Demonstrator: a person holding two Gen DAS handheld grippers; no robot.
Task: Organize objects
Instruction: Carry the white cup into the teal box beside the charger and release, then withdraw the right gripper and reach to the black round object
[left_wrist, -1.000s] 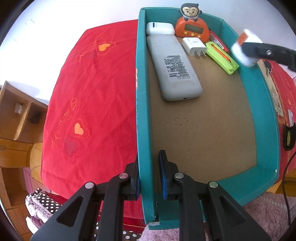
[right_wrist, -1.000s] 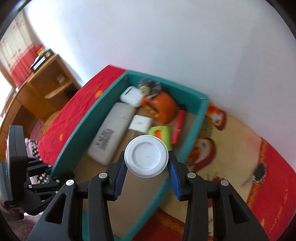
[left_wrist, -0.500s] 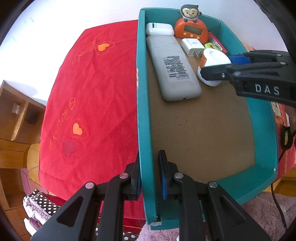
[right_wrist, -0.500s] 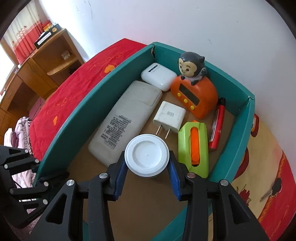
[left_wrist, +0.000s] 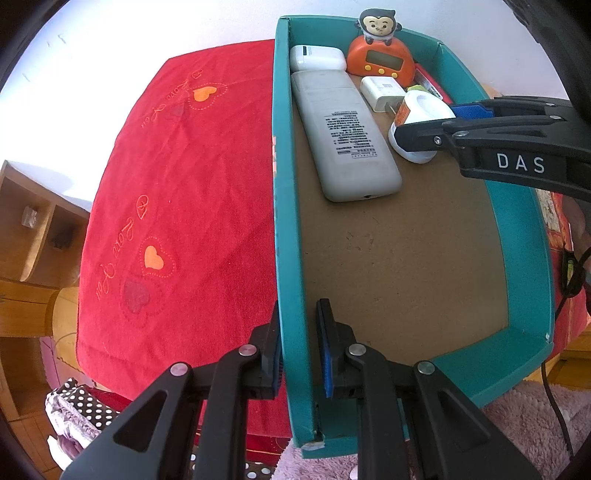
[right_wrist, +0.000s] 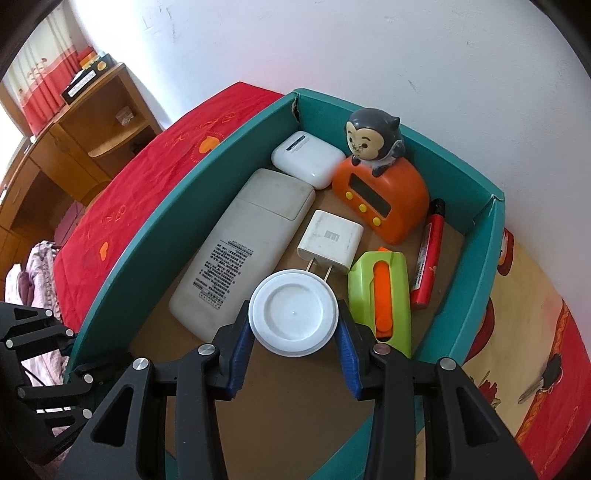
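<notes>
While the left gripper (left_wrist: 297, 345) is pinched onto the left wall of the teal cardboard box (left_wrist: 282, 184) near its close corner, the right gripper (right_wrist: 293, 343) is clamped around a small white round-capped plastic bottle (right_wrist: 293, 314). It sits down inside the box, between the long grey-white remote control (right_wrist: 240, 251) on the left and the lime green cutter with an orange slider (right_wrist: 384, 299) on the right, just in front of the white plug charger (right_wrist: 330, 240). The orange monkey clock (right_wrist: 380, 192) is at the far wall

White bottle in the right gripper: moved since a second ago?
Yes. The white bottle, clamped in the right gripper, came from over the teal box's right wall down inside, beside the remote.
</notes>
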